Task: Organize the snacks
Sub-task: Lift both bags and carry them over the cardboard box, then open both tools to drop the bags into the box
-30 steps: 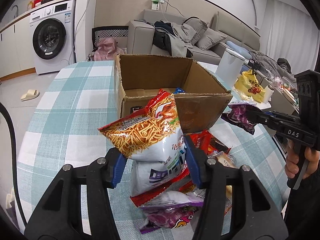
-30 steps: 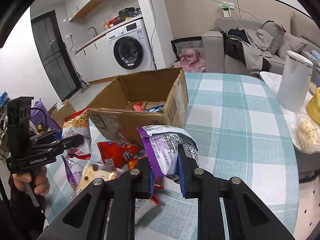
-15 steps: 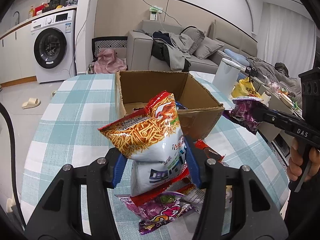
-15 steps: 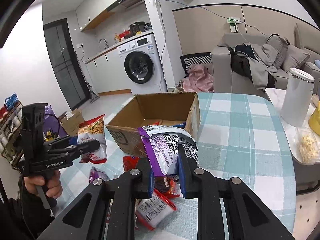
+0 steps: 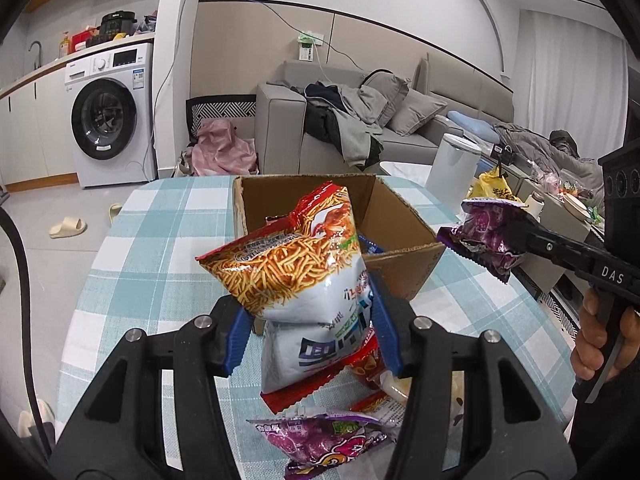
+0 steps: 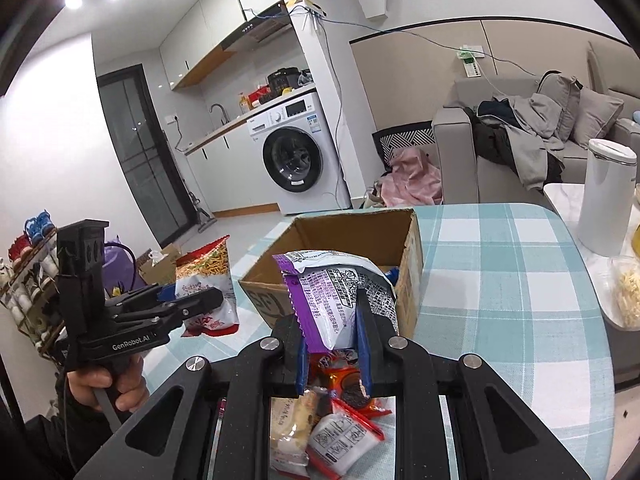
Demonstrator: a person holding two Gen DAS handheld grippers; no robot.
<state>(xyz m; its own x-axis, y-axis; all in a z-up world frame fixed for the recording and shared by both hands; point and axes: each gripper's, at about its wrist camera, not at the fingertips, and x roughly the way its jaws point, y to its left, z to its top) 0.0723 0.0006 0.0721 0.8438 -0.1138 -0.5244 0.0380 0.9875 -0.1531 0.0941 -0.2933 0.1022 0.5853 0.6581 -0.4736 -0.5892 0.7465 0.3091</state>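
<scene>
Left gripper (image 5: 312, 332) clamped on a noodle-snack bag (image 5: 304, 280), pinched low on the bag's white half, orange top leaning up and left. Held above the desk (image 5: 160, 248), just short of the box (image 5: 400, 236) near wall. Right gripper (image 6: 334, 344) clamped on a purple bag (image 6: 340, 296), gripped near one edge, most of the bag standing free above the pads. Also held in front of the box (image 6: 352, 240), slightly lower than its rim as seen from the right wrist. Loose packets (image 6: 332, 428) heaped on the desk under both grippers, another purple packet (image 5: 332, 440) nearest the left one. A few snacks already inside the box.

Likely step: carrying both bags over the rim for a drop.

Risks from here:
- Catching the near wall. Both bags hang close to the rim; too low a pass would snag the cardboard and shove or tip the light box.
- Slipping. Slick film, air-filled bags, narrow pinch on the purple one; a quick swing could pull it free onto the heap.
- Crushing. Hard squeeze on the noodle bag may break the contents or burst the seam.
- Collision. Two grippers converging on one opening; bags or fingers may knock together.
- Dropping early, onto the rim, leaving a bag draped half outside.
</scene>
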